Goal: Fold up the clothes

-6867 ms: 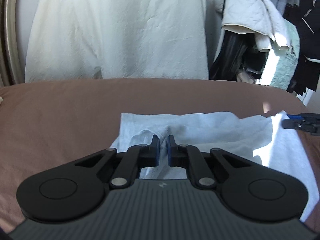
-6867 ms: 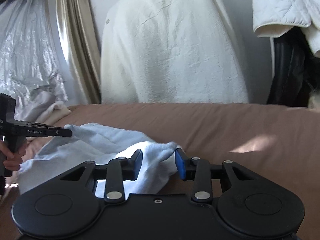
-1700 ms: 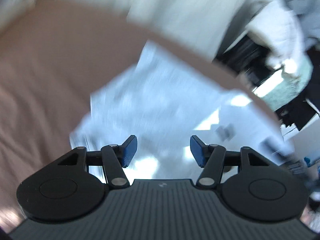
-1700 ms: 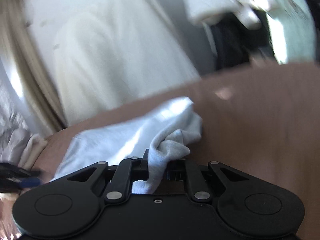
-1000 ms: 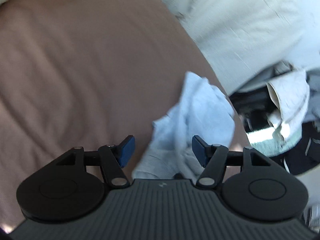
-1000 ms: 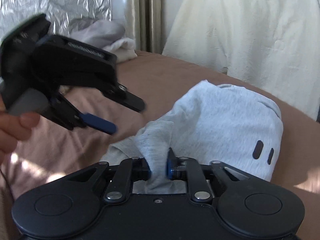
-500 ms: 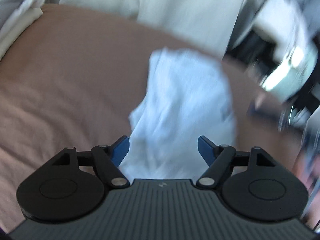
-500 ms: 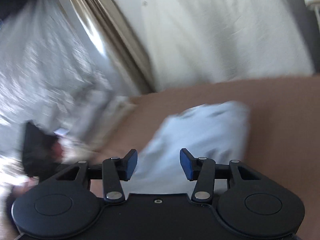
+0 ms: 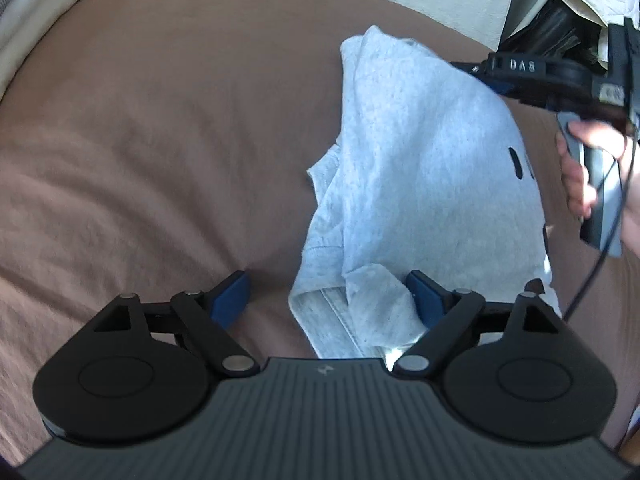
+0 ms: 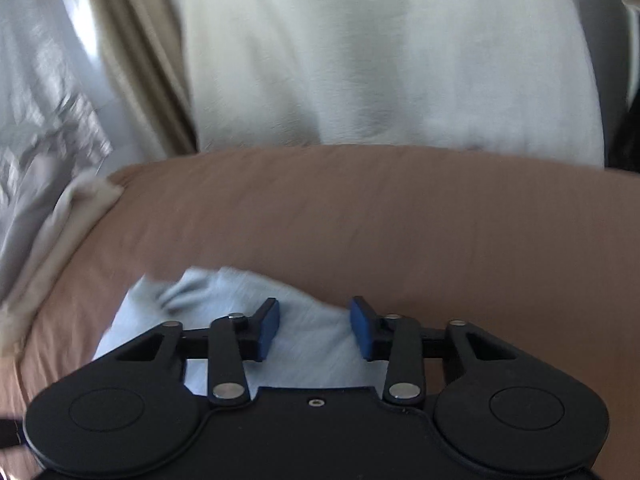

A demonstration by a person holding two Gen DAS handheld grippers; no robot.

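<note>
A light grey garment (image 9: 424,160) lies folded in a loose bundle on the brown bed (image 9: 160,120). My left gripper (image 9: 330,300) is open wide, its blue pads on either side of the bundle's near corner without pinching it. My right gripper (image 10: 314,326) is open just above the garment's far part (image 10: 304,332). In the left wrist view the right gripper (image 9: 492,80) shows at the upper right, held in a hand over the garment's far edge.
A cream cloth (image 10: 380,52) hangs behind the bed. Pale folded bedding (image 9: 36,8) lies at the bed's left edge. Dark and white clothes (image 9: 572,4) hang at the right. A silver foil curtain (image 10: 44,92) is at the left.
Both grippers let go of the garment, which now lies folded over in a narrower bundle. My right gripper opened about half a second ago. The left gripper came in closer to the bundle's near corner.
</note>
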